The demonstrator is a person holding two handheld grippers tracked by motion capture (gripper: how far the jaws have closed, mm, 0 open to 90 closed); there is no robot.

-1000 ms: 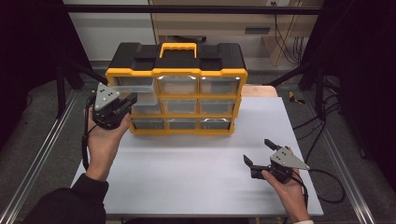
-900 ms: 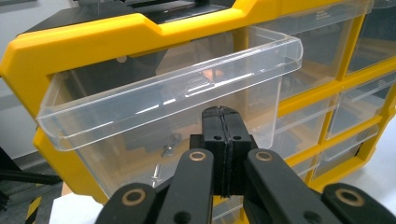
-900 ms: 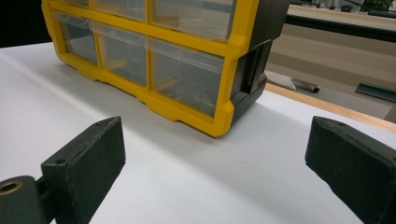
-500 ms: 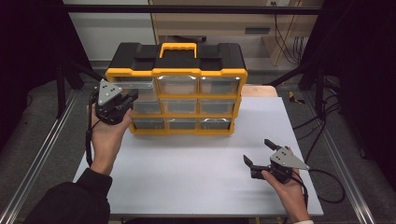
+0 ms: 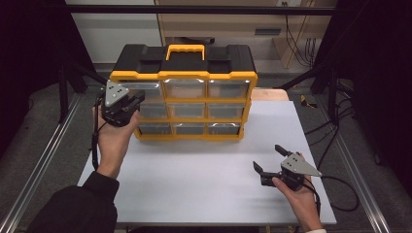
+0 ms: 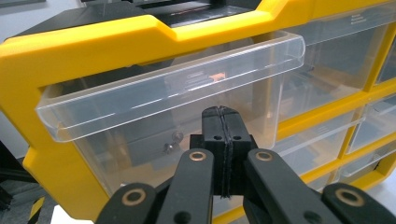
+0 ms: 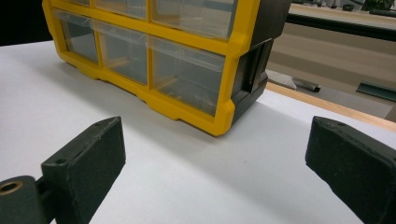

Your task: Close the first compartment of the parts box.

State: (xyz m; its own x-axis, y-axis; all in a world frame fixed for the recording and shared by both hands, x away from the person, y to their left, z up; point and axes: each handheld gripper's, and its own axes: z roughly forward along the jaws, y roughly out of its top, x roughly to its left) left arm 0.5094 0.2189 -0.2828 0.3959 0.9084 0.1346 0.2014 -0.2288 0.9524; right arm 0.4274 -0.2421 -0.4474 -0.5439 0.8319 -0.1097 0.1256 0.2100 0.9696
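At the far left of the high view, dark grey floor runs beside a metal rail (image 5: 46, 160) that borders my side of the white counter (image 5: 194, 174). My left claw (image 5: 132, 101) sits at the left end of the yellow-and-black drawer organizer (image 5: 183, 92), level with its upper drawers. In the left gripper view its two jaws are pressed flat together with nothing between them, tips just under the protruding lip of the clear top-left drawer (image 6: 177, 88). I cannot tell whether the tips touch the drawer front. That drawer stands slightly out from the yellow frame, and a few small metal parts (image 6: 172, 142) show dimly through its plastic.

The organizer stands upright at the back middle of the counter, a yellow carry handle (image 5: 184, 50) on its black top and three rows of clear drawers facing me. The counter in front of it is a plain matte white sheet. Behind the organizer is a pale wall with a wooden cabinet (image 5: 228, 24) and loose cables (image 5: 296, 34) hanging at its right.

My right claw (image 5: 271, 159) rests low near the counter's front right corner, well apart from the organizer, jaws spread wide and holding nothing. In the right gripper view the organizer's lower right corner (image 7: 224, 121) lies ahead between the pads, and a wooden strip (image 7: 327, 105) edges the counter beyond it. Black curtain closes off the right side of the room.
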